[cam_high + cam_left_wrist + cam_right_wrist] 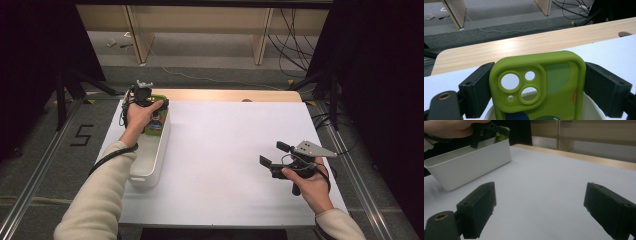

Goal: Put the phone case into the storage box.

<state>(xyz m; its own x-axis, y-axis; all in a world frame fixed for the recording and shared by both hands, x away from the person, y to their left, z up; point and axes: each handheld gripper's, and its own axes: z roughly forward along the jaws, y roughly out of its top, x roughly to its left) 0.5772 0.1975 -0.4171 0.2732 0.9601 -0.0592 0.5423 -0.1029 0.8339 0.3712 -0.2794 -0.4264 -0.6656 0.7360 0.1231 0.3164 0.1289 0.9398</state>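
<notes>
A green phone case [549,100] with camera cut-outs and coloured patches stands upright between the jaws of my left gripper [537,82], whose pads press on its two long sides. In the high view my left gripper [156,107] holds the case [157,121] over the far end of a white oblong bin [150,175] at the table's left. The case's lower end reaches down inside the bin's rim [594,105]. My right gripper [274,154] hovers low over the white table top at the right, jaws wide apart with nothing between them [539,205].
The white sheet [225,145] covers most of the table, with a bare wooden strip [225,95] along its far edge. From the right gripper view the bin [469,167] lies to the far left, with the green case [502,131] above it. Cables lie on the floor beyond.
</notes>
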